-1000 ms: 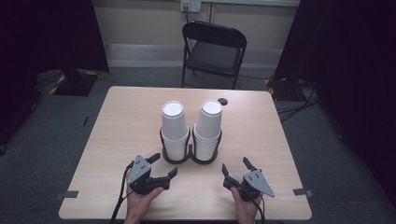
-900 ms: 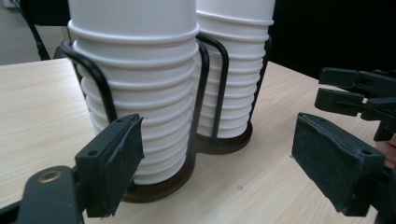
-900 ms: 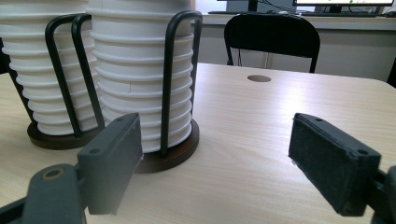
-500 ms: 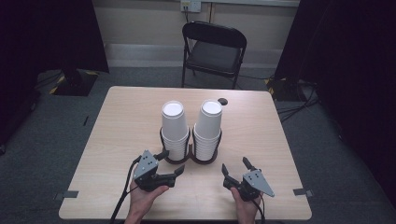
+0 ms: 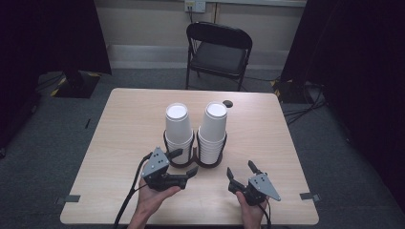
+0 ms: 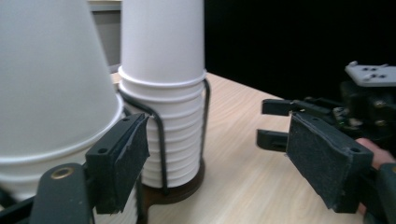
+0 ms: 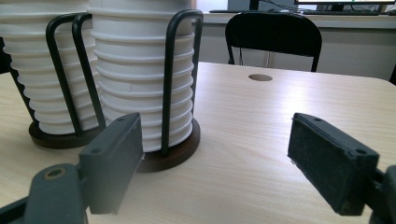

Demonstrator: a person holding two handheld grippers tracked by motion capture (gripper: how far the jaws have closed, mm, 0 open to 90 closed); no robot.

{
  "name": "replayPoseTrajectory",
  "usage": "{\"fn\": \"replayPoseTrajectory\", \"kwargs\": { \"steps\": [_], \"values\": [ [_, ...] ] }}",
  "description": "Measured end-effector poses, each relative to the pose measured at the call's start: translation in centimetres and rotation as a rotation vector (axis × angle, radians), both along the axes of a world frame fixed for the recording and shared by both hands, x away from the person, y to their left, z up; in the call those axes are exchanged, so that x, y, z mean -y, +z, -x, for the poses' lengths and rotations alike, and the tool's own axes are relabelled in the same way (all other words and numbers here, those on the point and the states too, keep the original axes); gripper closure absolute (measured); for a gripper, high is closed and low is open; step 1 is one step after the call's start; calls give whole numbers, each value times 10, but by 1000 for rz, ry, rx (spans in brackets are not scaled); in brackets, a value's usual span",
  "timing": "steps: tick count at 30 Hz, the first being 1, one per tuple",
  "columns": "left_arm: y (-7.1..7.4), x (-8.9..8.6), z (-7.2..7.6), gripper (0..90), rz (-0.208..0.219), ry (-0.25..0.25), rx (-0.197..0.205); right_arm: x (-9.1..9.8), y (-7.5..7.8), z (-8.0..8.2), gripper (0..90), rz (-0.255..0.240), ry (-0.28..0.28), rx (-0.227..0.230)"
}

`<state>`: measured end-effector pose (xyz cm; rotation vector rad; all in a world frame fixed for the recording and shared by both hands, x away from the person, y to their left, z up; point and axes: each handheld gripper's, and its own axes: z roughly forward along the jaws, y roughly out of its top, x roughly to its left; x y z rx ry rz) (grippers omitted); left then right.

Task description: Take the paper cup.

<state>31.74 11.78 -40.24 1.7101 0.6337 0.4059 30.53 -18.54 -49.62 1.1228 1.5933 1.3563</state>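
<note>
Two tall stacks of white paper cups, a left stack (image 5: 178,128) and a right stack (image 5: 212,130), stand in a black wire holder (image 5: 206,163) with a dark round base at mid-table. My left gripper (image 5: 185,162) is turned on its side just in front of the holder. Its jaws have just been opening and stand apart with nothing between them. In the left gripper view (image 6: 224,154) one pad sits close beside the near cup stack (image 6: 51,93). My right gripper (image 5: 240,168) rests open near the front edge, right of the holder, pointing at the cups (image 7: 140,84).
The light wooden table (image 5: 119,143) has a small dark round hole (image 5: 228,103) behind the cups. A black folding chair (image 5: 217,50) stands past the far edge. Dark curtains hang on both sides, and cables trail from both grippers over the front edge.
My left gripper has risen and moved right, closer to the front of the cup holder, and rolled onto its side. The right gripper has stayed in place.
</note>
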Motion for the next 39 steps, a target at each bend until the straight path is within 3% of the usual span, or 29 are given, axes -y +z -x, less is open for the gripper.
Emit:
{"fn": "replayPoseTrajectory", "kwargs": {
  "steps": [13, 25, 29, 36, 39],
  "values": [
    [22, 13, -13, 178, -66, -35, 40, 0, 0, 0, 176, 1, 2, -2],
    [44, 25, -27, 202, -60, -76, 40, 0, 0, 0, 178, -2, 5, 4],
    [51, 27, -32, 206, -56, -78, 37, 0, 0, 0, 178, -1, 5, 5],
    [68, 35, -41, 211, -64, -71, 67, 0, 0, 0, 178, -1, 6, 4],
    [72, 39, -44, 206, -90, -50, 85, 0, 0, 0, 181, -2, 6, 5]
  ]
}}
